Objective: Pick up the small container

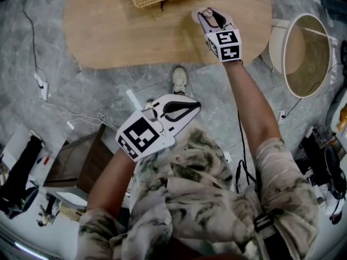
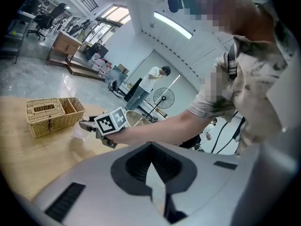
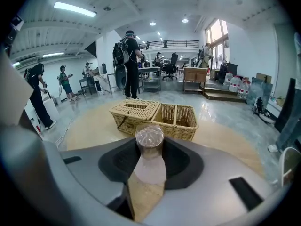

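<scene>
Clamping the small container (image 3: 149, 138) in the right hand-held gripper (image 1: 209, 16), at upper right; best lifting it upright and gently, clear of the basket (image 3: 155, 117); holding the left hand-held gripper (image 1: 191, 107) closed, empty.

On my feed I see a short-sleeved shirt (image 1: 206, 199), mottled cream and olive-grey, with loose sleeves (image 1: 282, 161) in the same print. A dark strap (image 1: 264, 221) with a grey buckle crosses its right side. One pale sneaker (image 1: 179, 80) shows below. My left gripper (image 1: 192, 108) and right gripper (image 1: 209, 15) are smooth white shells with black-lined jaw recesses. Each carries a white cube (image 1: 142, 136) printed with black square markers.
</scene>
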A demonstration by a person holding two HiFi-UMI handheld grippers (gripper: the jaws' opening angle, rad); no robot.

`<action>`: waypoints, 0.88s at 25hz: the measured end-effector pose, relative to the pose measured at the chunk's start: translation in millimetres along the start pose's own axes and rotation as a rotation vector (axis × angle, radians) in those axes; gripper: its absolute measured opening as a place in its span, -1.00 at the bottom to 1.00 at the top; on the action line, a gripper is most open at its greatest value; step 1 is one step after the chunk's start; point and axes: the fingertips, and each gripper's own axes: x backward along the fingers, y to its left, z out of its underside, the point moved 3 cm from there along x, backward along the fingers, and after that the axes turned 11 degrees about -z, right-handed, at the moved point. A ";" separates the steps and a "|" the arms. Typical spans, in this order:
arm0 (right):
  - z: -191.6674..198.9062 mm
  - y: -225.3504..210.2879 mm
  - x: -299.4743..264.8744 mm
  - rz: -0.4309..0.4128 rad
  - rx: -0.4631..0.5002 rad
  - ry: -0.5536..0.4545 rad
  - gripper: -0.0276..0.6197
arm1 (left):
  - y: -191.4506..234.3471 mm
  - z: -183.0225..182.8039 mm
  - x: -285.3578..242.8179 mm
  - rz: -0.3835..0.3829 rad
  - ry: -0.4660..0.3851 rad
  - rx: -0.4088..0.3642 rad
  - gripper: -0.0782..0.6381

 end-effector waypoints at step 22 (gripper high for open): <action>-80.5 65.7 81.1 -0.008 0.032 -0.026 -0.43 | -54.8 -1.3 60.9 0.027 -0.042 -0.064 -0.72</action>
